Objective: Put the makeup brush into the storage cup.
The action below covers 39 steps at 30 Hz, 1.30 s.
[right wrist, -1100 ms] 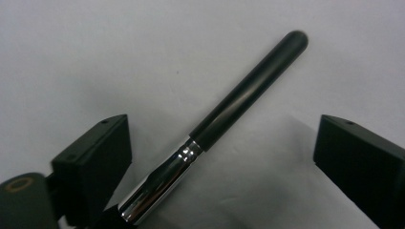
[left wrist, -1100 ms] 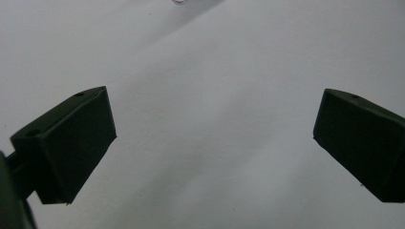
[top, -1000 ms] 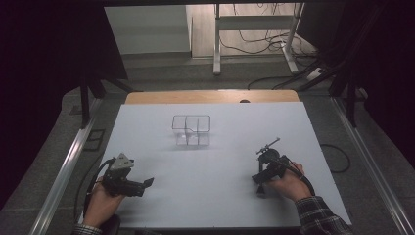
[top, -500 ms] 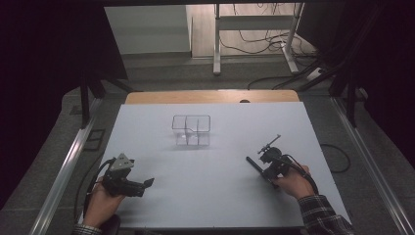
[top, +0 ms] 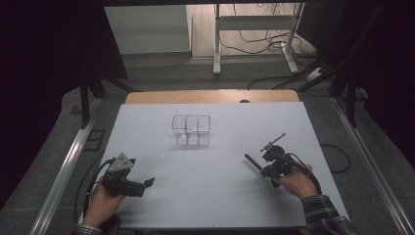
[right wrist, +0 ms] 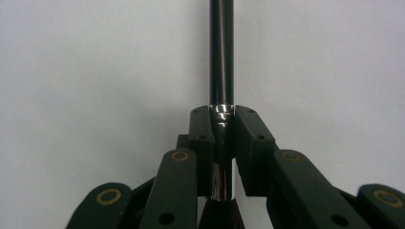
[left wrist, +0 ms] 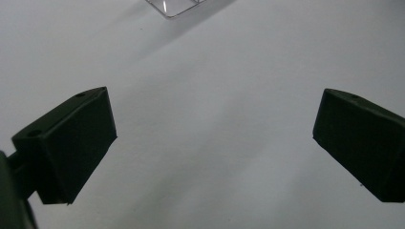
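- Our right gripper has just closed its jaws and now clamps a thin black rod, near and to the right of the clear box.
- The rod points from the jaws toward the box.
- Our left gripper sits near and to the left of the box, its 2 jaws apart over the bare white table.

a lab or work room - a bare white desk, metal rails, loose cables on the floor.
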Motion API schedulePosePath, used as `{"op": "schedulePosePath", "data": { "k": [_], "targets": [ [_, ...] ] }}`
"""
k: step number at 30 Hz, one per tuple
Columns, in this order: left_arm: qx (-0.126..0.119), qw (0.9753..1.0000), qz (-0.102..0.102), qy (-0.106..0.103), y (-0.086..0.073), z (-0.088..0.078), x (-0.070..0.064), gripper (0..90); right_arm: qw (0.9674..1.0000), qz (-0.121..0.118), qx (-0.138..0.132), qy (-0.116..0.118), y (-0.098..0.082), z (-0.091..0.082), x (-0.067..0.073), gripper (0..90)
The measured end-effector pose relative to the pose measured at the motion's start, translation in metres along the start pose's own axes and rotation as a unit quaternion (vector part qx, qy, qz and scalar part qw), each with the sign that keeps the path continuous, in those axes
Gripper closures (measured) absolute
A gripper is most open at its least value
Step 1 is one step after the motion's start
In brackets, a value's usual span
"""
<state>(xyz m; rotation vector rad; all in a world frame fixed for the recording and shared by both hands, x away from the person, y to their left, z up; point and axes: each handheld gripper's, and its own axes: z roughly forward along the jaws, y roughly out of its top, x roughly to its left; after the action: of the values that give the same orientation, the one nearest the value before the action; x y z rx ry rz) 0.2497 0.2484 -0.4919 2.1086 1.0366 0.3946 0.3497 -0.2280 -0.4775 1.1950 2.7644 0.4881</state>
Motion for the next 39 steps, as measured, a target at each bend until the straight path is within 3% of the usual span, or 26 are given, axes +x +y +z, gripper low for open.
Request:
{"op": "schedulePosePath", "data": {
  "k": [3,13,24,30,39],
  "targets": [
    [0.001,1.0000,0.002,-0.001,0.000,0.000,0.000,1.3,0.9999,0.003,-0.012,0.006,0.000,-0.003,0.000,77.4],
    [-0.013,0.9998,-0.007,-0.017,0.004,0.000,-0.002,1.1,0.9992,-0.022,-0.031,0.016,0.003,-0.013,0.004,77.4],
    [0.013,0.9996,0.009,-0.023,0.014,0.009,-0.010,1.6,0.9974,-0.045,-0.043,0.037,0.009,-0.021,0.009,77.4],
    [0.016,0.9982,-0.008,-0.057,0.024,0.015,-0.014,1.9,0.9965,-0.058,-0.041,0.046,0.013,-0.021,0.011,77.4],
    [0.015,0.9976,-0.001,-0.067,0.038,0.022,-0.019,0.0,0.9947,-0.077,-0.040,0.055,0.021,-0.023,0.015,77.4]
  ]
}}
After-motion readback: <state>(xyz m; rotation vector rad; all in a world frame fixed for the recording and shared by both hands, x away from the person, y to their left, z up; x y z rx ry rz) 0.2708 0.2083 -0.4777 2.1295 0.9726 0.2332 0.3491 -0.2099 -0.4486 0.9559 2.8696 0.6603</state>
